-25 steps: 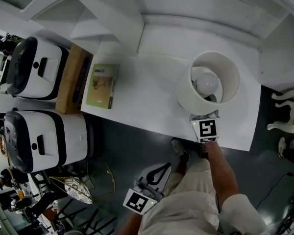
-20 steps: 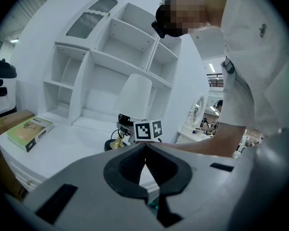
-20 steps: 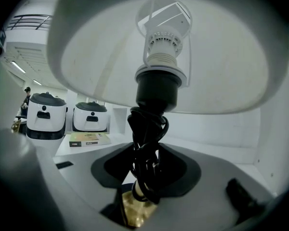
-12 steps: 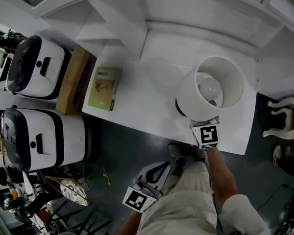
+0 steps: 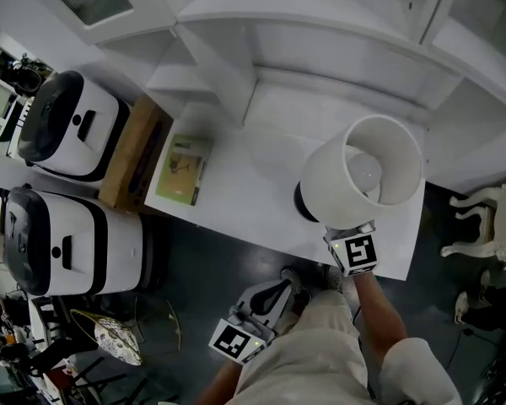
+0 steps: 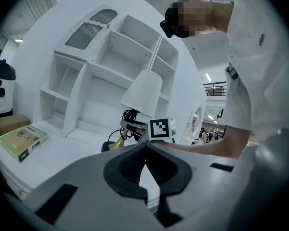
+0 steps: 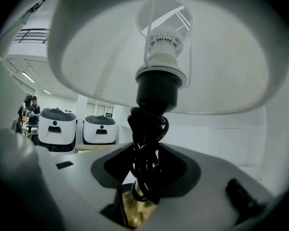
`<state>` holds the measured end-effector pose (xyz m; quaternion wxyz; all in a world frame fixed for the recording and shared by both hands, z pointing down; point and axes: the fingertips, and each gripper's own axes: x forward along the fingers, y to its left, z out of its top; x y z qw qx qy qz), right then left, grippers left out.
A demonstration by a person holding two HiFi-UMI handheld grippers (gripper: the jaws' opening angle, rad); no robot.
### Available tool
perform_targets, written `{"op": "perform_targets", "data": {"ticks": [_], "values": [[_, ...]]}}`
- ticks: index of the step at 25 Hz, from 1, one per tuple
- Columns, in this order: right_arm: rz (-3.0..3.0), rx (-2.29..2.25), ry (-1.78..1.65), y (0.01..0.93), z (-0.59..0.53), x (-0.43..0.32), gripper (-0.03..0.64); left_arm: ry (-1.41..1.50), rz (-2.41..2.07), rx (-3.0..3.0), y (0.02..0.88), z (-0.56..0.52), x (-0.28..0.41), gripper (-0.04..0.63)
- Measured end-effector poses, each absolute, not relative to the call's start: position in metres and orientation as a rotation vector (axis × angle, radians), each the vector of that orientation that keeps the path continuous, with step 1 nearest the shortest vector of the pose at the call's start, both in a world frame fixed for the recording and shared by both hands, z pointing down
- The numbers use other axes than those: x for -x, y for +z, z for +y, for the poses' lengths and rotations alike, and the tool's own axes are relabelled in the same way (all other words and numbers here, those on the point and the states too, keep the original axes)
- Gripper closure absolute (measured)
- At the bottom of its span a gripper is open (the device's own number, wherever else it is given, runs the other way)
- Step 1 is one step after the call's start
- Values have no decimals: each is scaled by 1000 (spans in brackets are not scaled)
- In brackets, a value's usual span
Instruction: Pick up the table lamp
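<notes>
The right gripper (image 7: 144, 179) is reached out to the far side, away from the body, with its jaws closed on the stem of the table lamp (image 7: 156, 88). The bare right forearm (image 5: 374, 298) runs straight back from it to the near side. The left gripper (image 6: 145, 147) hangs low and near, beside the left leg. Its jaws are pressed together with nothing between them.

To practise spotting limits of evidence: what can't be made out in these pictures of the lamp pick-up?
Head view: most of the table lamp's base, hidden under its shade.
Right gripper view: the stem inside the right gripper, wrapped in black cord.
Head view: the book's cover print, too small to read.
</notes>
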<state>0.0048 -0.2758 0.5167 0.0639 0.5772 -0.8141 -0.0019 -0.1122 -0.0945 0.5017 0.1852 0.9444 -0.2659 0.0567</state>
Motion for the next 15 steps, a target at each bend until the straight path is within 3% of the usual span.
{"op": "perform_targets", "data": {"ticks": [15], "values": [[-2543,-1626,-42,439,-235,-4,457,16,-866,-2712,454,-103,94,585]]}}
